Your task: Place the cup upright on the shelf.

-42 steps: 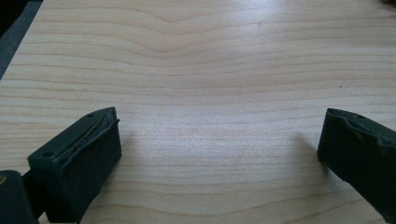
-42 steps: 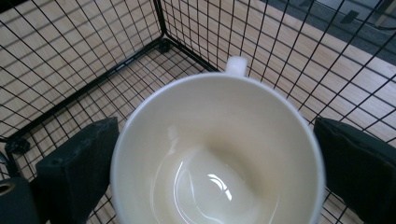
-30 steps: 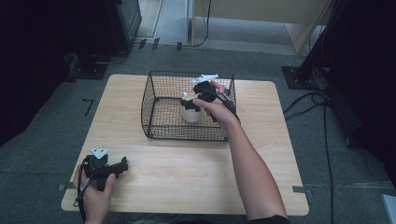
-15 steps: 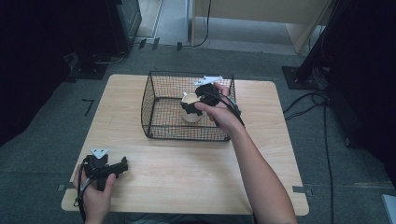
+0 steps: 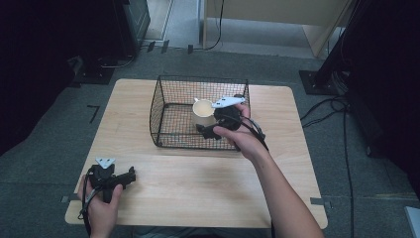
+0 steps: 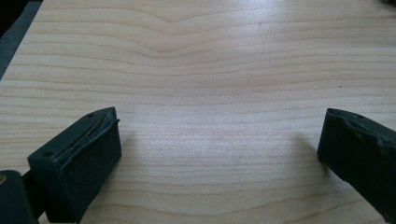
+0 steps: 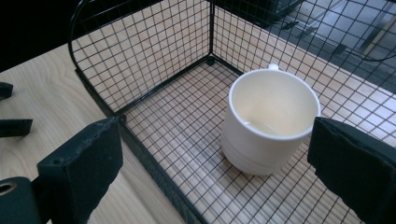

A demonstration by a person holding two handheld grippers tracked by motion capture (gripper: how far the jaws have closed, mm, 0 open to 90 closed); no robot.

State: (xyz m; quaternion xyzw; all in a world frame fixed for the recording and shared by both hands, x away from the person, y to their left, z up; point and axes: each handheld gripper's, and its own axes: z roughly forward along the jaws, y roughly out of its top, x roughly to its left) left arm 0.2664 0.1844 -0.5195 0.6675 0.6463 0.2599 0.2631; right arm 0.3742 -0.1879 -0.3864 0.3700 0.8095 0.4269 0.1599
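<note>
Your right gripper [image 5: 210, 130] sits at the near right wall of the wire basket [image 5: 171, 89], centre of the high view; its jaws stand wide apart and hold nothing. The cup [image 5: 203, 113] stands upright on the basket floor, mouth up, toward the right half of the basket; in the right gripper view the cup [image 7: 268, 121] lies right of centre, with the right-hand jaw just beside its rim and the left-hand jaw well apart from it, out over the basket's near rim [image 7: 149, 163]; I cannot tell whether that right-hand jaw touches the wall of the cup.

The relation to watch: the cup sits ahead of the gripper and off toward its right-hand jaw, not midway between the two; its long axis is vertical, and a small handle stub shows at the far side of the rim, away from you.

Your left gripper [image 5: 130, 177] rests low at the lower left of the high view, on the bare table [image 5: 198, 188], well apart from the basket; its jaws are spread with only wood between them, as the left gripper view [image 6: 219, 154] confirms.

Judgement: your right hand [image 5: 245, 141] is much the nearer; any work on the cup falls to it.
</note>
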